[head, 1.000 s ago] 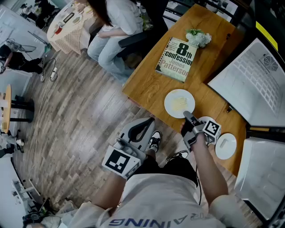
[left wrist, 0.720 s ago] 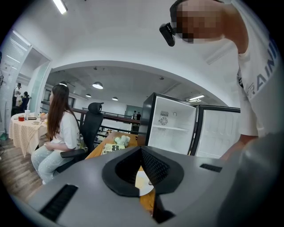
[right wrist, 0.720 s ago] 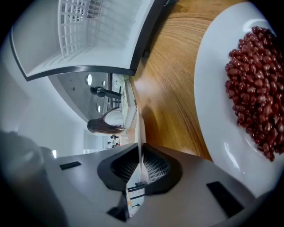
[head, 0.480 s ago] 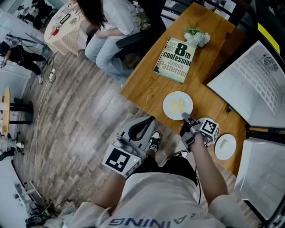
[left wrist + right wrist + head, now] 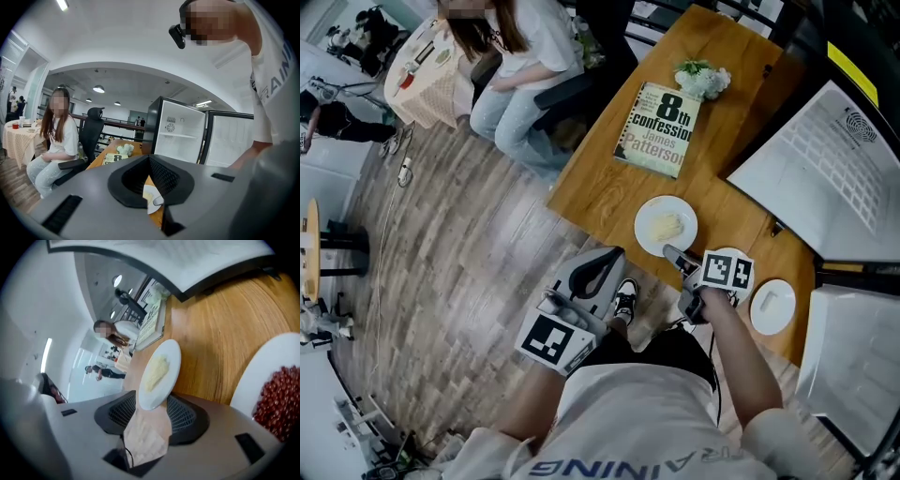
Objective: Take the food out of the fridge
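Nearby, a book [image 5: 656, 129] and flowers [image 5: 703, 80] share the table [image 5: 598, 184] beyond the plate [image 5: 650, 214].

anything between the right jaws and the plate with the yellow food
Nothing visible. The plate's near rim already lies between the right gripper's jaws, which have just been opening, and it rests on the table.

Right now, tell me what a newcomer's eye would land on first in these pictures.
The book lies face up on the wooden table, its large title plain to read. Closer in, a white plate of yellow food sits near the table's edge; the right gripper, whose jaws have just been opening and stand apart, has the plate's rim between them. Past the table, the fridge stands open.
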### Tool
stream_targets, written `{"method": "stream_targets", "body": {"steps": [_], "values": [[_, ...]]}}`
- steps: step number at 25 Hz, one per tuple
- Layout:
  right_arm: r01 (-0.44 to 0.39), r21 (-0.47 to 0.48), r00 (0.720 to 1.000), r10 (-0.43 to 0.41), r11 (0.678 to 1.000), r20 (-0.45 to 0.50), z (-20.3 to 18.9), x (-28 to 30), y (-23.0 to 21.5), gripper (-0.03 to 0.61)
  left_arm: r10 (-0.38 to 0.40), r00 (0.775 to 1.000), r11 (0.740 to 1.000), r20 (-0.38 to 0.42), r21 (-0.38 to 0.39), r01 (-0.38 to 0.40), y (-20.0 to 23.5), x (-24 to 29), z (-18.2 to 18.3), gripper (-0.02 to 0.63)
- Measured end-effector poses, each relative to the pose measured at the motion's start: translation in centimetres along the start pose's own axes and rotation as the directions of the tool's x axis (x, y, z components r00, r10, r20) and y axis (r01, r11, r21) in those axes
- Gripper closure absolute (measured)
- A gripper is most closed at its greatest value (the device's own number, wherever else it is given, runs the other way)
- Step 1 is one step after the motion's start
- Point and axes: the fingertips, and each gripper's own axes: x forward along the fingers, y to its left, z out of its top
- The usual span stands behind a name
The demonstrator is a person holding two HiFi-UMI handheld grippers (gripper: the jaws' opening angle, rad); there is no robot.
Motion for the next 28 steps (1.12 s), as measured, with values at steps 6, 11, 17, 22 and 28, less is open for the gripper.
{"method": "stream_targets", "body": {"steps": [6, 11, 17, 22, 28], "values": [[0.067, -0.147, 0.992, -0.082, 0.987, -0.101, -1.5, 0.6, -0.6, 0.374, -0.004, 1.0, 1.0, 0.003, 0.0, 0.004, 0.2, 0.0, 0.1, 0.606], [0.121, -0.291, 0.978, -0.165, 0.949, -0.13, -2.1, 0.7, -1.0, 0.374, -0.004, 1.0, 1.0, -0.004, -0.005, 0.004, 0.4, -0.1, -0.2, 0.607], [0.184, -0.47, 0.946, -0.286, 0.864, -0.156, -2.9, 0.8, -1.8, 0.374, -0.011, 1.0, 1.0, -0.002, -0.004, 0.011, 0.5, 0.0, -0.1, 0.607], [0.213, -0.526, 0.929, -0.337, 0.824, -0.152, -3.2, 0.8, -2.2, 0.374, -0.026, 1.0, 1.0, -0.001, -0.005, 0.026, 0.4, 0.3, 0.1, 0.607], [0.235, -0.554, 0.912, -0.378, 0.799, -0.158, -3.8, 0.2, -2.1, 0.374, -0.049, 0.999, 0.999, -0.003, 0.003, 0.049, 0.1, 0.6, 0.4, 0.606]]}}
